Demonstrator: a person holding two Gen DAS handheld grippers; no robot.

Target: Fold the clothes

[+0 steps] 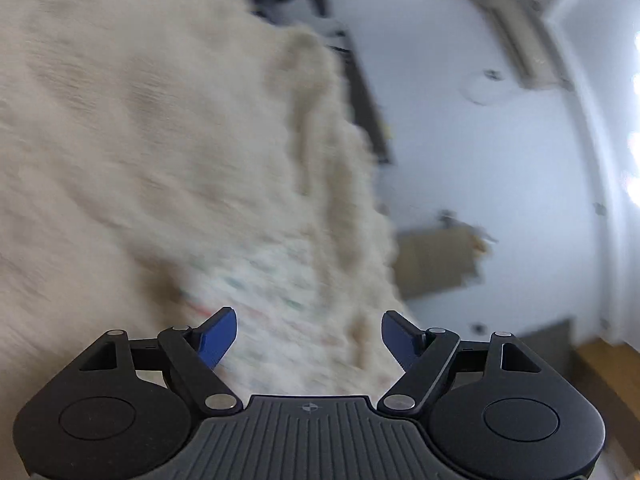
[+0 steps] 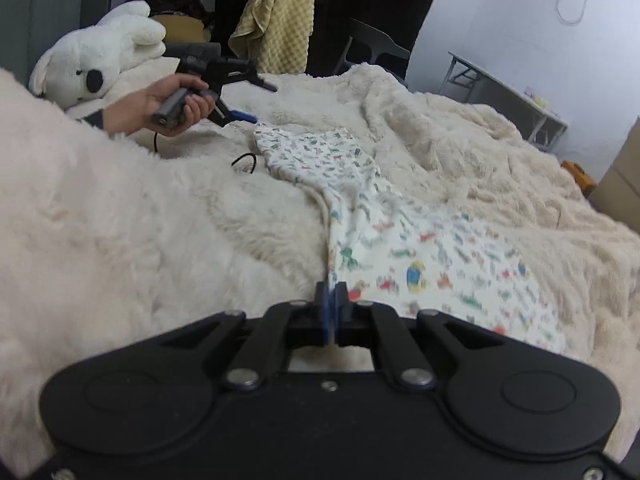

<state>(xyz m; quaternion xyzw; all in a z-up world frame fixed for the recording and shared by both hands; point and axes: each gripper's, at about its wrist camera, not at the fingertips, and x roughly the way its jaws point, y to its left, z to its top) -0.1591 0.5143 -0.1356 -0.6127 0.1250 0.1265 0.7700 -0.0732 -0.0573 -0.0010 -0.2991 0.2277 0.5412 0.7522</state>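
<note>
A white garment with a small colourful print (image 2: 420, 248) lies stretched along the cream fluffy blanket (image 2: 480, 152) on the bed. My right gripper (image 2: 331, 292) is shut on the near left edge of that garment. In the right wrist view, a hand (image 2: 168, 104) holds my left gripper (image 2: 260, 102) at the garment's far end, jaws open and just above the blanket. The left wrist view is blurred. There my left gripper (image 1: 310, 332) stands open with nothing between its blue pads (image 1: 218, 338). The printed garment (image 1: 272, 280) shows faintly ahead on the blanket (image 1: 140, 140).
A white plush bear (image 2: 100, 60) lies at the bed's far left. A yellow towel (image 2: 276, 16) hangs behind it. A black cable (image 2: 244, 162) loops on the blanket. A folding table (image 2: 504, 96) and a cardboard box (image 2: 620, 188) stand to the right.
</note>
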